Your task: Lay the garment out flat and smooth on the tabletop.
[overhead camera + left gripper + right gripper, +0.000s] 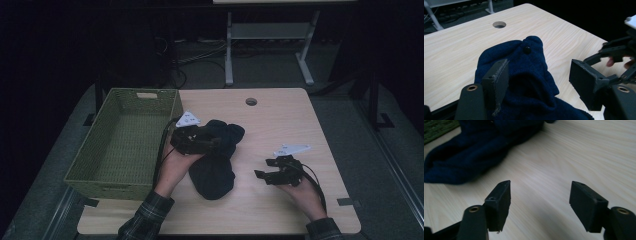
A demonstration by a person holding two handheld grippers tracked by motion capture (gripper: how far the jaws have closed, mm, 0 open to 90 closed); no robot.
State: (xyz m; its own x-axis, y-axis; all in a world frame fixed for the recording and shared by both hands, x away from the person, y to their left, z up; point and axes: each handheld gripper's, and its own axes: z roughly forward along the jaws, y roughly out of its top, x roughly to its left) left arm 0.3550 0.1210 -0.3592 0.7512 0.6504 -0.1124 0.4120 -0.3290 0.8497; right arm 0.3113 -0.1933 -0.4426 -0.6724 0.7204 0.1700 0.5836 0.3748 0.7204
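A dark navy knitted garment (218, 155) lies bunched near the middle of the wooden table (280, 120). My left gripper (212, 142) hovers over its left part, jaws open, with the knit (524, 72) between and under them; a small dark button (526, 50) shows on the fabric. My right gripper (261, 176) stands open to the right of the garment, low over bare wood, nothing between its fingers (500, 200). The garment's edge (466, 160) lies ahead and to the left in the right gripper view. The right gripper (616, 50) also appears far right in the left gripper view.
An olive woven basket (120, 175) sits at the table's left side, nothing visible inside it. A round cable hole (251, 101) is near the far edge. Beyond the table stand a white desk frame (270, 35) and cables on dark floor.
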